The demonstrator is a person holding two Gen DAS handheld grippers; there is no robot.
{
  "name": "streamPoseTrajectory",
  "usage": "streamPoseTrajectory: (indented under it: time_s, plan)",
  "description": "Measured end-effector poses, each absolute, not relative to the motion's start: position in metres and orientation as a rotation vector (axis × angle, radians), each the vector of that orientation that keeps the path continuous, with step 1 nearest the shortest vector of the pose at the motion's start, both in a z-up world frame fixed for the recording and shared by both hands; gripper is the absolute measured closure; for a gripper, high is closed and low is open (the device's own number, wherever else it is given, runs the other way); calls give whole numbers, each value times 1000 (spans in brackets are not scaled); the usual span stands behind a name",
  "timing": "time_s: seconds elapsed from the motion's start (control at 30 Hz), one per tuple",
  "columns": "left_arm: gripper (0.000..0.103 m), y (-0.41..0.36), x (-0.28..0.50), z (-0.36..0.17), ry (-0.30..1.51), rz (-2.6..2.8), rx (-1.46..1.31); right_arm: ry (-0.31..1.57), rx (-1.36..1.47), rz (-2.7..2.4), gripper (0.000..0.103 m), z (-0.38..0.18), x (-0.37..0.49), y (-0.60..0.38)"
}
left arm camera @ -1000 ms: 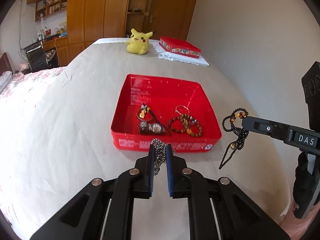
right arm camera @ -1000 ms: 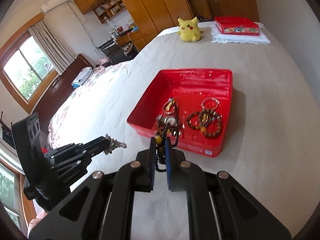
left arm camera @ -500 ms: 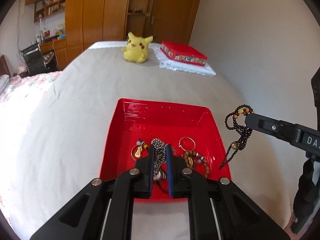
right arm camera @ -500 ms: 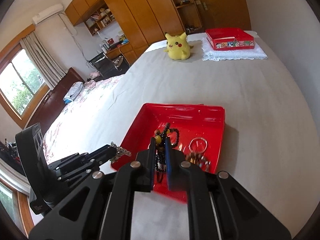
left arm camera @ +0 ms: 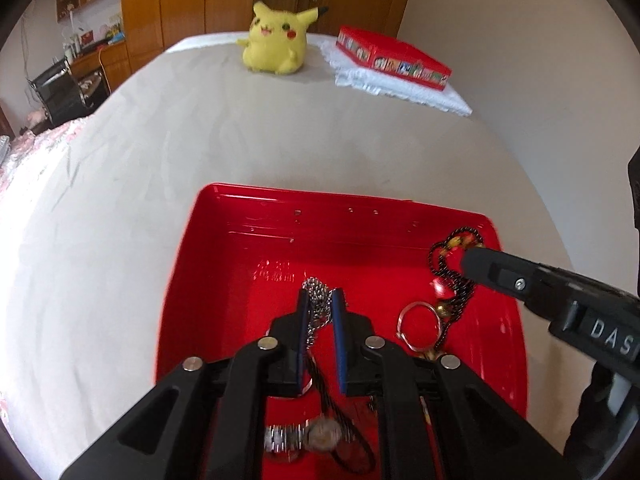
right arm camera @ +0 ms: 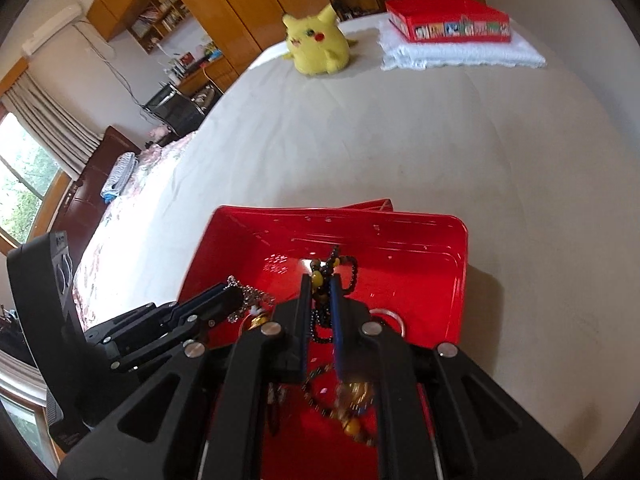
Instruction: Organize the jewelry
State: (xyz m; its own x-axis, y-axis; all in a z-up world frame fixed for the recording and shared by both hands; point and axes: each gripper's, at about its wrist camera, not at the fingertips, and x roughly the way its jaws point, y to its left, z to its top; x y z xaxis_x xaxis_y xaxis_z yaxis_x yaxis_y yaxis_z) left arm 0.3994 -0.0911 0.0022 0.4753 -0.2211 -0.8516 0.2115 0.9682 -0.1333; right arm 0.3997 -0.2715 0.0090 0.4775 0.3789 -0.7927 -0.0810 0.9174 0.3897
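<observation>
- A big bed under a pale sheet [left arm camera: 280, 152] fills the room, and everything sits on it.
- Over by the far end, a yellow plush toy [left arm camera: 276, 40] sits upright, and beside it a red printed box [left arm camera: 394, 58] rests on a folded white cloth [left arm camera: 404, 92].
- Closer in, there's the open red tray [left arm camera: 224, 264], its far half bare and shiny, the jewelry gathered toward the near side.
- Both tools hang right above that tray, pointing steeply down, side by side.
- The left gripper [left arm camera: 320, 304] is clamped on a silver chain [left arm camera: 316, 300]; the links bunch at the tips and trail down between the blue pads.
- The right gripper [right arm camera: 320, 288] has a black beaded necklace [right arm camera: 344, 272] with amber beads between its pads; the jaws have just been easing apart, yet the strand hangs pinched there, loops poking out past the tips over the tray floor.
- Down in the tray, under the left tool, lies a wristwatch [left arm camera: 308, 436] with a metal band, a bit blurred.
- Next to it, a thin silver ring [left arm camera: 418, 326] lies flat near the right-hand wall.
- A brown bead bracelet [right arm camera: 352, 416] shows below the right tool, too smeared to read well.
</observation>
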Motion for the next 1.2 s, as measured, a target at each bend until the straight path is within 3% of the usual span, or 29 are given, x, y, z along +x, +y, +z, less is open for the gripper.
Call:
streamPoseTrajectory:
  time_s: [0.07, 0.1, 0.27, 0.37, 0.53, 0.6, 0.63, 0.77, 0.83, 1.07, 1.2]
  plan:
    - [75, -92, 411, -4, 1049, -235, -3, 1049, 311, 256, 61, 2, 409, -271]
    - [68, -92, 415, -5, 1051, -229, 3, 1045, 307, 247, 62, 0, 413, -272]
    - [66, -88, 422, -2, 1041, -220, 5, 1017, 285, 235, 64, -4, 419, -276]
    - [59, -82, 416, 5, 1033, -225, -12, 1004, 283, 239, 64, -1, 412, -279]
    - [39, -72, 391, 21, 988, -220, 8, 983, 291, 272, 64, 11, 386, -279]
    - [36, -67, 376, 27, 973, -210, 18, 974, 284, 281, 63, 15, 376, -277]
    - [28, -64, 366, 30, 965, -207, 16, 969, 279, 284, 59, 18, 368, -276]
    - [19, -55, 338, 39, 934, -205, 30, 952, 261, 283, 42, 26, 343, -272]
    - [9, -52, 324, 41, 931, -200, 52, 948, 239, 272, 33, 29, 329, -270]
    - [4, -41, 285, 45, 924, -155, 55, 917, 213, 231, 15, 37, 292, -267]
    - [4, -33, 272, 44, 934, -159, 43, 922, 189, 197, 12, 37, 275, -267]
